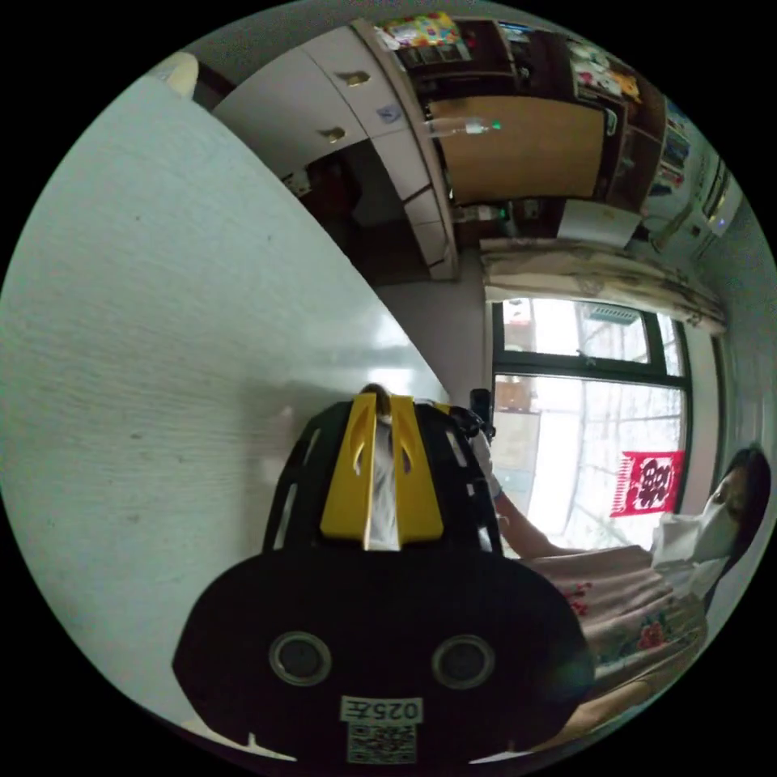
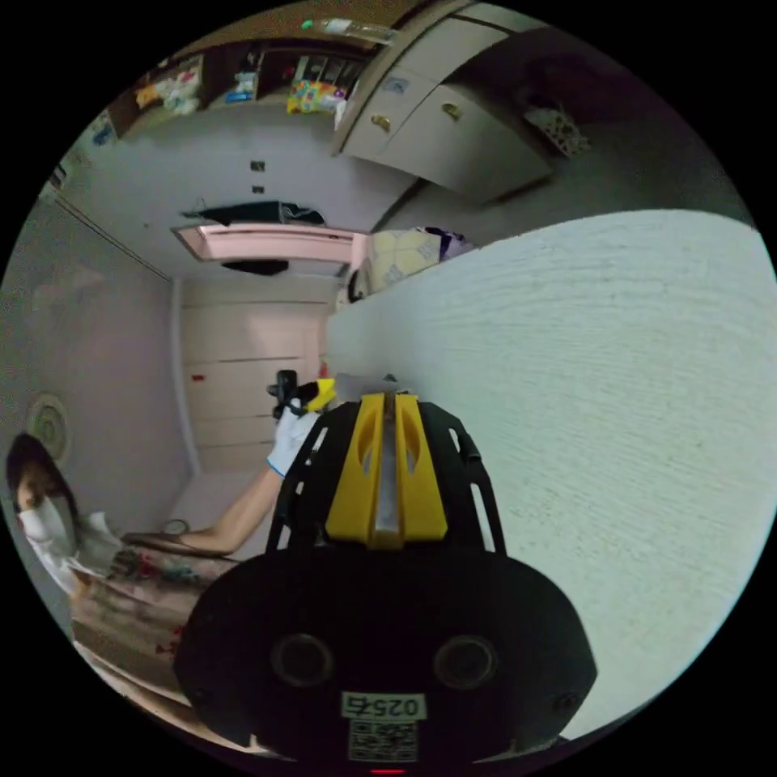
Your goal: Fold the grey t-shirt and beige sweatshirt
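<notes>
Pinching pale cloth (image 1: 382, 486) between left gripper (image 1: 384, 413) jaws, right gripper (image 2: 387, 405) likewise.

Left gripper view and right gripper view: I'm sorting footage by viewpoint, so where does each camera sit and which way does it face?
Left gripper view: rides behind the left tool, whose yellow jaws pinch a pale grey fabric sheet; faces a bright window; the person's floral-clothed torso shows.
Right gripper view: rides behind the right tool, jaws pinching the same fabric; faces a white door; the white-gloved hand shows.
Shared: fabric, person, white cupboards.
</notes>
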`<act>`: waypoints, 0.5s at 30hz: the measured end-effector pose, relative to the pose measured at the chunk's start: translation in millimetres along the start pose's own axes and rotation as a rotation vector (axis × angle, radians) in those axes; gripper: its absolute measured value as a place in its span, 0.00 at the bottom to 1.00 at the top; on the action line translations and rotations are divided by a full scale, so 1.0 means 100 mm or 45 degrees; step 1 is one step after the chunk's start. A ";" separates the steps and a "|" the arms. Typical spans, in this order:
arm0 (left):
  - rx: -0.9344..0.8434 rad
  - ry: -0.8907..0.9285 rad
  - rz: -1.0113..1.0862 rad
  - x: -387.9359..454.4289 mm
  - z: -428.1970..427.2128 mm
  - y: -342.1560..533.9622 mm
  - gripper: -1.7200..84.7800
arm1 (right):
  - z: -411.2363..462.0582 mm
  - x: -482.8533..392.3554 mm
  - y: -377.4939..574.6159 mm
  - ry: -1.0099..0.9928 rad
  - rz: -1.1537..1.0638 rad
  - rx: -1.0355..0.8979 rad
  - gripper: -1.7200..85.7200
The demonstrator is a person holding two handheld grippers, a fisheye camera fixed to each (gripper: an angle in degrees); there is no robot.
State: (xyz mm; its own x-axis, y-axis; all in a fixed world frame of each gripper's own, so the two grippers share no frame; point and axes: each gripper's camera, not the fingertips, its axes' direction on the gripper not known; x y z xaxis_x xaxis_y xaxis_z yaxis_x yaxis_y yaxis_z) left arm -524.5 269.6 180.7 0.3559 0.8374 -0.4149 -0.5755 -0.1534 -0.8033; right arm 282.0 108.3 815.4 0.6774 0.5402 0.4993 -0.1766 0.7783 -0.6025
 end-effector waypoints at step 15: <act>0.081 -0.147 -0.231 0.33 -0.29 1.49 0.17 | -0.11 0.41 0.75 0.121 0.229 0.095 0.22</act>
State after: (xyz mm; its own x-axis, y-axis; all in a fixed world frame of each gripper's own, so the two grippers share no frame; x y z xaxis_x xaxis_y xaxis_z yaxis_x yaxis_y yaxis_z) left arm -577.4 259.5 35.3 0.3731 0.9034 -0.2113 -0.5561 0.0355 -0.8303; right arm 304.2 185.5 784.0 0.6938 0.6426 0.3251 -0.3504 0.6956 -0.6272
